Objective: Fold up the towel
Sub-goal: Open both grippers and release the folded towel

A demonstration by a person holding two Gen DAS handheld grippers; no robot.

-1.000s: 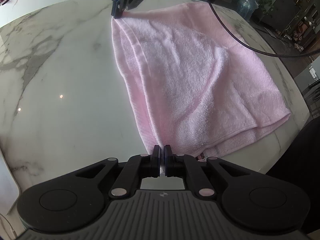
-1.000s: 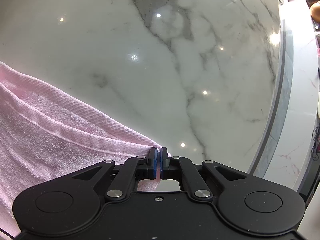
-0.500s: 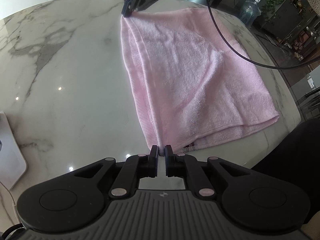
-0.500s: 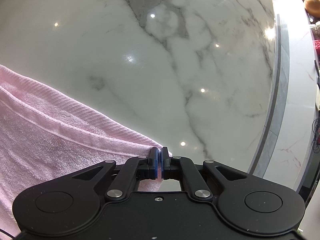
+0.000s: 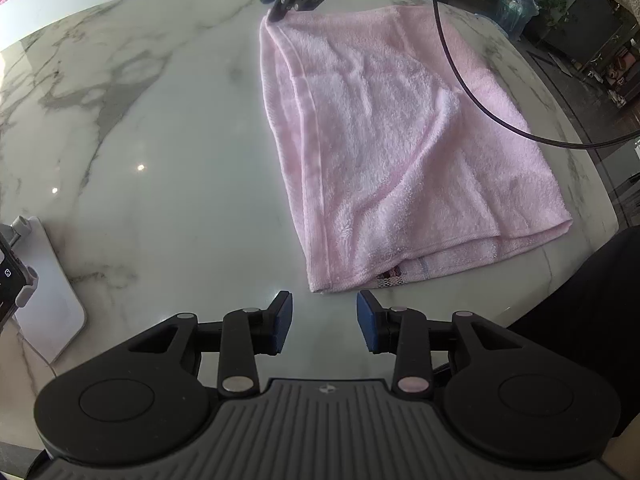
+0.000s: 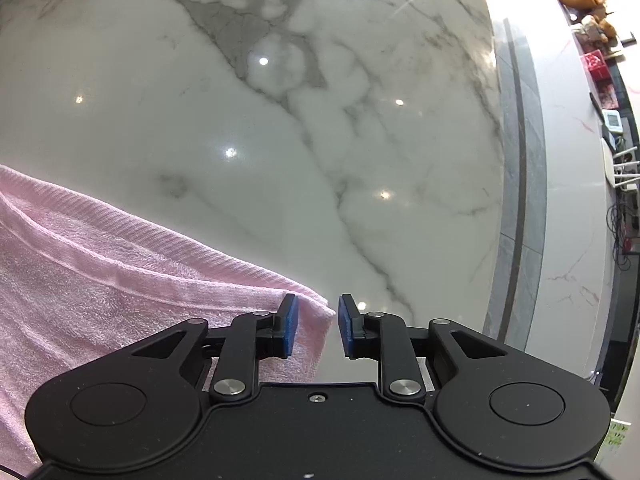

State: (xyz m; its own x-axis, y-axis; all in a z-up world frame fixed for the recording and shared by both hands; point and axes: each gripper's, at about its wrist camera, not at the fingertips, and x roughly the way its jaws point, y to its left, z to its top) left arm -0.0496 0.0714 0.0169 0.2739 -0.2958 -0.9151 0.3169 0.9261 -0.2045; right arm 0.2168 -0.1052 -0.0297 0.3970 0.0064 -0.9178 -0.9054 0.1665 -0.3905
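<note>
Both grippers off the towel, one fold looks laid.

Left gripper (image 5: 324, 312) spread wide, holding nothing, towel (image 5: 400, 152) corner just beyond its tips, flat and doubled on the marble table (image 5: 160, 140). Right gripper (image 6: 318, 326) at the far corner, also parted and empty, corner lying loose between its pads. Next likely: regrip an edge for a second fold. Towel's lower layer hidden; white device (image 5: 44, 292) at left cut off.

Pink towel (image 5: 400, 152) (folded) flat on marble
</note>
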